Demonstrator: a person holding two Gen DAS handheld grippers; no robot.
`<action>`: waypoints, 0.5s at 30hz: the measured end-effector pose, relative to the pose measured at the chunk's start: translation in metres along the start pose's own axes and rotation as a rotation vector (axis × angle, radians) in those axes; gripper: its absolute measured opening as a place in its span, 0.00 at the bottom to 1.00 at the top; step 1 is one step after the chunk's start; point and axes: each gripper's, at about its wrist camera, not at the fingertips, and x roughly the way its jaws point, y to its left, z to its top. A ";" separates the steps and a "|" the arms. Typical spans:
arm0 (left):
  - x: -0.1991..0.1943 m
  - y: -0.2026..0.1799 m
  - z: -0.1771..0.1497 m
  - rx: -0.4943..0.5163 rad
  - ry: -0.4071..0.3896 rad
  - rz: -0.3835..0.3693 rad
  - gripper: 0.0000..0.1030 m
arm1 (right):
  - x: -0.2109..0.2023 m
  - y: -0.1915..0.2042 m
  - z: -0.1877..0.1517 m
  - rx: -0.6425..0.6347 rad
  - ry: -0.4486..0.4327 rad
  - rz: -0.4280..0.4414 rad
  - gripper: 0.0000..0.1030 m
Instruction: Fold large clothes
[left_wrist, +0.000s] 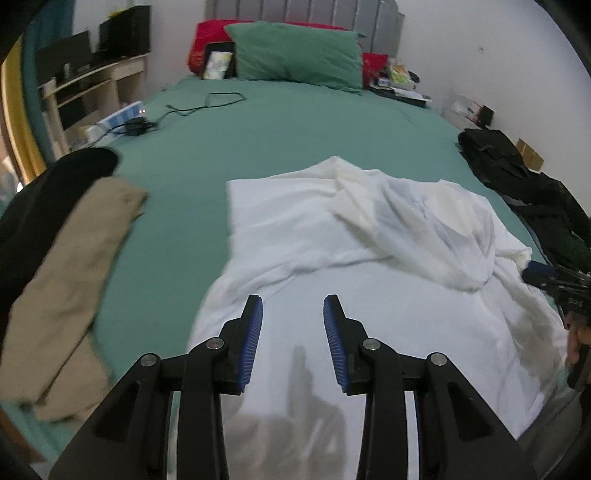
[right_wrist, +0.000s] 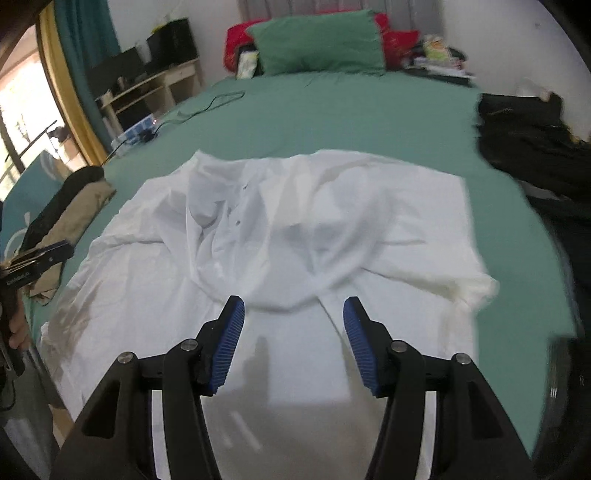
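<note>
A large white shirt (left_wrist: 332, 236) lies spread and rumpled on the green bed sheet (left_wrist: 258, 125); it also shows in the right wrist view (right_wrist: 295, 221), with small buttons near its bunched middle. My left gripper (left_wrist: 293, 306) is open and empty, hovering over the shirt's near part. My right gripper (right_wrist: 293, 308) is open and empty above the shirt's near part, just short of the bunched fold. The right gripper shows at the right edge of the left wrist view (left_wrist: 554, 280); the left gripper shows at the left edge of the right wrist view (right_wrist: 40, 258).
A tan garment on a black one (left_wrist: 66, 266) lies at the bed's left side. A dark pile of clothes (left_wrist: 517, 177) lies at the right side. A green pillow (left_wrist: 295, 55), a cable (left_wrist: 207, 101) and clutter sit at the headboard end. Shelves (left_wrist: 92, 74) stand at left.
</note>
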 end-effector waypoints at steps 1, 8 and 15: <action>-0.008 0.006 -0.005 -0.011 -0.005 0.005 0.35 | -0.006 -0.002 -0.004 0.007 -0.007 -0.016 0.55; -0.052 0.058 -0.045 -0.146 -0.007 0.026 0.44 | -0.066 -0.038 -0.051 0.092 -0.016 -0.140 0.55; -0.050 0.078 -0.090 -0.225 0.096 0.066 0.52 | -0.109 -0.109 -0.093 0.337 -0.030 -0.238 0.55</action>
